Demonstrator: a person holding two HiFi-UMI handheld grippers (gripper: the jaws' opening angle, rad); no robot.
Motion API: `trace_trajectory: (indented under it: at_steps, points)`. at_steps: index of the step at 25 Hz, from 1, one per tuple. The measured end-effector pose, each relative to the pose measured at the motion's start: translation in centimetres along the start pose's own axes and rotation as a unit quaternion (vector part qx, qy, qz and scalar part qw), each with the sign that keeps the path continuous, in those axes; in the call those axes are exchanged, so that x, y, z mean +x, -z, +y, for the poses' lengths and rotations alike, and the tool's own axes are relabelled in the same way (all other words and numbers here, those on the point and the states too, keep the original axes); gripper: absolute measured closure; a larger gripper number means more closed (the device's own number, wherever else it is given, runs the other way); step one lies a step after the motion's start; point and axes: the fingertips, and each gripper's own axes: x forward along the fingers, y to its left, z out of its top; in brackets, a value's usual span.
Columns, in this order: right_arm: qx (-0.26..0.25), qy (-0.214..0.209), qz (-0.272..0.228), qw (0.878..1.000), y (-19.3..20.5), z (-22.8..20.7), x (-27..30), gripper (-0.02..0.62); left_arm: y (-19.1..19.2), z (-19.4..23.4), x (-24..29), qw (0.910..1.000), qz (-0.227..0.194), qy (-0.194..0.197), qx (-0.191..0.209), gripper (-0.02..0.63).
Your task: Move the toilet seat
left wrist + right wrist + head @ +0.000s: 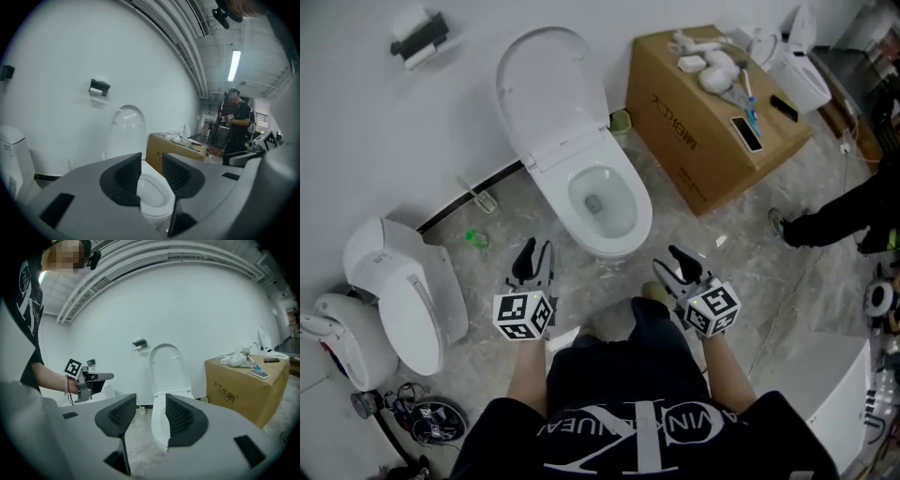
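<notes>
Two grippers hover low in front of the toilet, neither one touching it. In the head view the left gripper (pixel 534 251) and the right gripper (pixel 673 262) sit on either side of the person's knees, both pointing toward the toilet bowl (pixel 605 202), with a strip of marbled floor (pixel 741 272) between the fingertips and the porcelain.

The left gripper's (pixel 151 171) own view shows its jaws spread, with nothing gripped; only the distant bowl (pixel 152 192) appears through the gap. The right gripper (pixel 151 416) likewise has its jaws wide apart and empty, and the side of the bowl (pixel 159 427) shows between the pads.

The toilet seat (pixel 551 94) stands raised (tipped back against the white wall), so the bowl's rim lies bare. From the right gripper view the seat (pixel 168 366) rises upright behind the bowl, well apart from both grippers.

A cardboard box (pixel 694 141) stands just right of the toilet, with white items and a phone on top. A second toilet (pixel 408 291) lies to the left, and a paper holder (pixel 419 37) hangs on the wall. Another person (pixel 844 216) stands at the right edge.
</notes>
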Motion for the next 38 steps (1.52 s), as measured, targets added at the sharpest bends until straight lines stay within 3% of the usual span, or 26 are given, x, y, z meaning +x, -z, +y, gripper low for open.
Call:
trace_trajectory:
  at_steps: [9, 20, 27, 34, 38]
  points:
    - [-0.026, -0.128, 0.088, 0.988, 1.5, -6.1, 3.5, 0.388, 3.2, -3.0, 1.9, 0.9935, 0.029, -0.101, -0.043, 0.466]
    - [-0.025, -0.211, 0.157, 0.964, 5.6, -10.6, 5.6, 0.388, 7.7, -5.1, 3.4, 0.976, 0.044, -0.192, -0.093, 0.466]
    - [-0.022, -0.223, 0.212, 0.951, 10.7, -12.8, 7.2, 0.388, 13.8, -6.1, 5.0, 0.9679, 0.089, -0.205, -0.115, 0.466]
    - [-0.01, -0.209, 0.268, 0.94, 17.4, -14.6, 10.0, 0.39, 22.1, -6.5, 9.3, 0.9651, 0.15, -0.169, -0.133, 0.462]
    - [-0.011, -0.196, 0.296, 0.935, 21.3, -16.8, 11.7, 0.39, 27.6, -5.8, 11.9, 0.957, 0.179, -0.16, -0.163, 0.456]
